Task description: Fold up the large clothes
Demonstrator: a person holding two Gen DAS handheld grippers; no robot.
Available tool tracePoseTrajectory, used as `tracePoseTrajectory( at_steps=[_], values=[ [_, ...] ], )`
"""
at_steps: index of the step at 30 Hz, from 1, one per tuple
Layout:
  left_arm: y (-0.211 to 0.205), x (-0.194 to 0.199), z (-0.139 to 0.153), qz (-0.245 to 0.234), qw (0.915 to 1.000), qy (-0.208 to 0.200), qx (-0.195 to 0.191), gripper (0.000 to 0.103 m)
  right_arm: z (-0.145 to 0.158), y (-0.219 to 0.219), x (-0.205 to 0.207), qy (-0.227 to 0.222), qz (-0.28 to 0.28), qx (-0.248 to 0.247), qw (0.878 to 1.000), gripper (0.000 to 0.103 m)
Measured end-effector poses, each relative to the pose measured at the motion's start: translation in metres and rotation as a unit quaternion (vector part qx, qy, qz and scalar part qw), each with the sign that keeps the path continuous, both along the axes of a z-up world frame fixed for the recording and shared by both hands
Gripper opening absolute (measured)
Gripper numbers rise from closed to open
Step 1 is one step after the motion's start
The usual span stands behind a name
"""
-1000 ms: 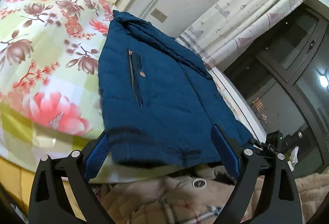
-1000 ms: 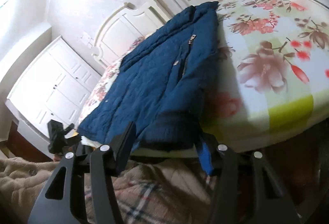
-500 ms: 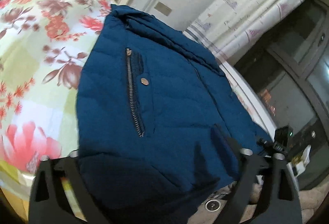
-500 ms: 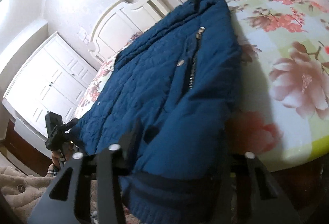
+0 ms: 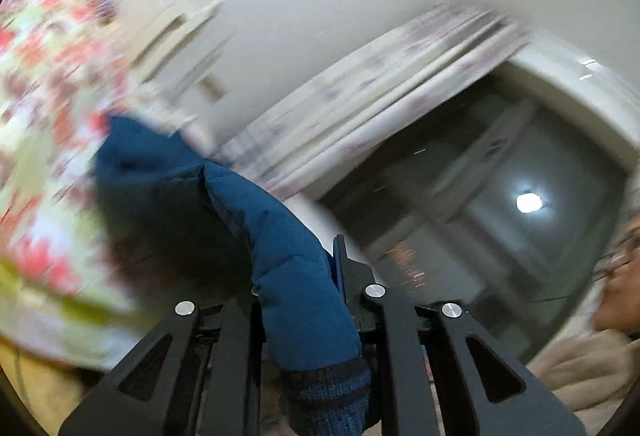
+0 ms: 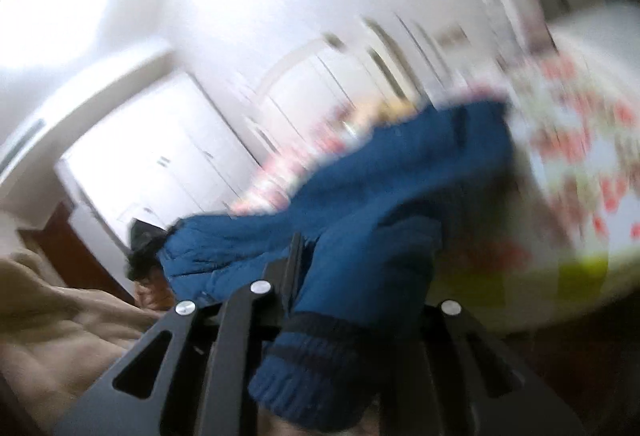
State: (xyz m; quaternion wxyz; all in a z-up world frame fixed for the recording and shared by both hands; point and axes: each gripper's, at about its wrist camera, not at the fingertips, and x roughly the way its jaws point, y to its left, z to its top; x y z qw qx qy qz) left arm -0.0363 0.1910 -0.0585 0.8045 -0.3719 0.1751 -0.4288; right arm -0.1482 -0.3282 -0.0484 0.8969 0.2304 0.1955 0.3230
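Note:
A blue padded jacket [image 5: 280, 236] lies on the bed, its lower part raised off the sheet. My left gripper [image 5: 298, 276] is closing down on one end of the hem; padded cloth and dark ribbed cuff bulge between its black fingers [image 5: 348, 276]. In the right wrist view the same jacket [image 6: 400, 188] stretches from the bed toward me. My right gripper [image 6: 348, 276] is closing on the other end of the ribbed hem [image 6: 316, 364]; only its left finger [image 6: 294, 260] shows beside the cloth. Both views are blurred by motion.
The bed carries a floral sheet [image 5: 44, 140] with a white headboard [image 5: 168, 8] behind it. A pale curtain [image 5: 380, 96] and a dark window [image 5: 500, 220] stand at right. A person in a beige robe [image 5: 588, 380] is close. White wardrobes [image 6: 160, 164] line the far wall.
Both grippers went from open around the hem at the bed's edge to shut on it. Both rose, lifting the jacket's lower part off the bed, and the views tilted upward.

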Motion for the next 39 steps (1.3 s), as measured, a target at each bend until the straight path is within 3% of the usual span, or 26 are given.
tracePoseTrajectory(
  at_steps=[2, 5, 7, 9, 10, 11, 12, 13, 15, 17, 19, 21, 23, 25, 29, 31, 35, 39],
  values=[
    [0.000, 0.027, 0.013, -0.014, 0.9993, 0.022, -0.027, 0.012, 0.026, 0.003, 0.018, -0.010, -0.009, 0.007, 1.000, 0.015],
    [-0.004, 0.104, 0.014, -0.001, 0.9954, 0.094, -0.017, 0.016, 0.047, 0.015, 0.097, 0.043, -0.035, -0.002, 0.998, 0.015],
    [-0.010, 0.162, -0.001, 0.012, 0.9873, 0.158, -0.007, 0.017, 0.045, 0.018, 0.170, 0.098, -0.053, 0.003, 0.994, 0.017],
    [-0.014, 0.229, -0.030, 0.027, 0.9700, 0.242, -0.005, 0.019, 0.032, 0.018, 0.237, 0.150, -0.059, 0.014, 0.987, 0.026],
    [-0.012, 0.250, -0.042, 0.030, 0.9614, 0.273, -0.010, 0.023, 0.019, 0.013, 0.267, 0.181, -0.069, 0.037, 0.980, 0.038],
    [-0.008, 0.275, -0.061, 0.035, 0.9467, 0.319, -0.022, 0.029, 0.009, 0.010, 0.284, 0.200, -0.077, 0.057, 0.975, 0.060],
    [-0.001, 0.294, -0.079, 0.035, 0.9344, 0.351, -0.047, 0.061, -0.006, 0.000, 0.305, 0.220, -0.093, 0.083, 0.967, 0.073],
    [0.005, 0.299, -0.088, 0.031, 0.9289, 0.362, -0.073, 0.097, -0.017, -0.010, 0.317, 0.230, -0.111, 0.104, 0.961, 0.087],
    [0.021, 0.313, -0.099, 0.009, 0.9140, 0.378, -0.146, 0.099, -0.031, -0.025, 0.323, 0.221, -0.109, 0.141, 0.959, 0.087],
    [0.035, 0.317, -0.088, -0.004, 0.9188, 0.362, -0.158, 0.099, -0.037, -0.038, 0.321, 0.204, -0.111, 0.149, 0.961, 0.087],
    [0.050, 0.315, -0.062, 0.033, 0.9386, 0.328, -0.101, 0.099, -0.033, -0.048, 0.318, 0.185, -0.141, 0.086, 0.969, 0.087],
    [0.056, 0.313, -0.034, 0.095, 0.9552, 0.280, 0.012, 0.099, -0.029, -0.051, 0.322, 0.182, -0.151, 0.022, 0.971, 0.087],
    [0.048, 0.315, -0.022, 0.125, 0.9534, 0.251, 0.113, 0.099, -0.028, -0.047, 0.332, 0.187, -0.144, -0.031, 0.971, 0.087],
    [0.027, 0.323, -0.023, 0.098, 0.9489, 0.224, 0.200, 0.099, -0.030, -0.037, 0.348, 0.196, -0.126, -0.096, 0.968, 0.087],
    [0.000, 0.325, -0.034, 0.079, 0.9285, 0.174, 0.318, 0.099, -0.045, -0.018, 0.378, 0.214, -0.089, -0.181, 0.956, 0.087],
    [-0.002, 0.325, -0.042, 0.066, 0.9232, 0.158, 0.344, 0.099, -0.055, -0.014, 0.386, 0.218, -0.079, -0.202, 0.951, 0.086],
    [-0.013, 0.333, -0.054, 0.040, 0.9217, 0.155, 0.353, 0.099, -0.066, -0.006, 0.395, 0.214, -0.062, -0.220, 0.950, 0.086],
    [-0.021, 0.352, -0.058, 0.038, 0.9124, 0.162, 0.374, 0.099, -0.070, -0.006, 0.400, 0.214, -0.057, -0.206, 0.953, 0.086]
  ],
)
